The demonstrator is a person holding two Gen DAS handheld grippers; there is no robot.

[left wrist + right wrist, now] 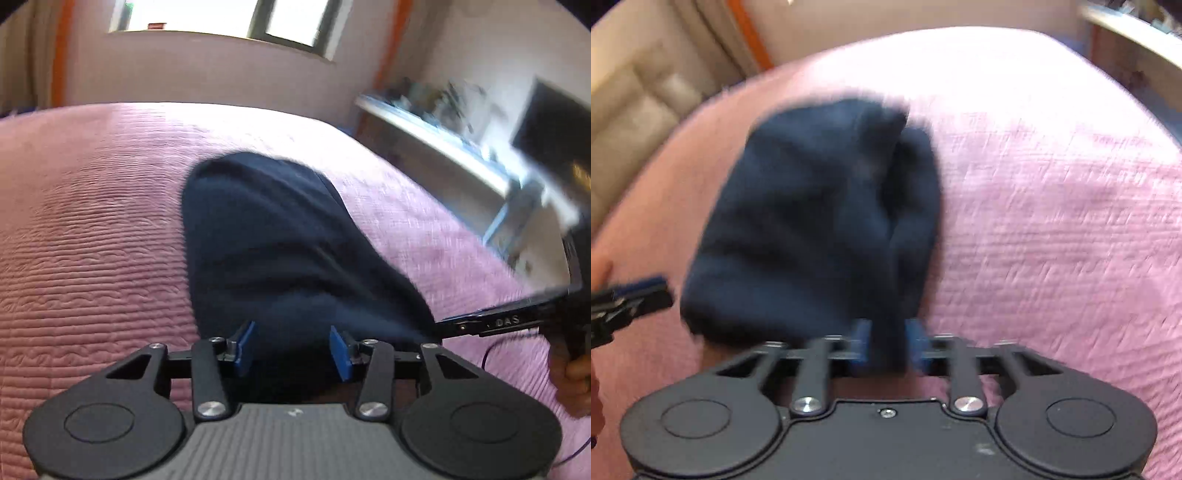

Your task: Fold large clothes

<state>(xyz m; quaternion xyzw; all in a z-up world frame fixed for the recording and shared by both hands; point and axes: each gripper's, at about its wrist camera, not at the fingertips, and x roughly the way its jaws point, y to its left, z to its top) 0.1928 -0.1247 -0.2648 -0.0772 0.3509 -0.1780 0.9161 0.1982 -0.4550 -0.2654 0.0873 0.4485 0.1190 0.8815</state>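
Observation:
A dark navy garment point(280, 243) lies in a long bundle on the pink quilted bed point(92, 229). My left gripper point(293, 349) is open, its blue pads on either side of the garment's near end. In the right wrist view the garment point(820, 221) is blurred. My right gripper point(888, 345) has its blue pads pressed on a fold of the garment's near right edge. The right gripper also shows at the right of the left wrist view point(491, 325), and the left gripper's tip shows at the left edge of the right wrist view point(635, 295).
A window point(221, 18) is in the wall behind the bed. A cluttered white shelf point(443, 133) and a dark screen point(550, 125) stand to the right. A beige padded headboard point(639, 107) is at the left. A purple cable point(502, 343) hangs by the person's hand point(572, 373).

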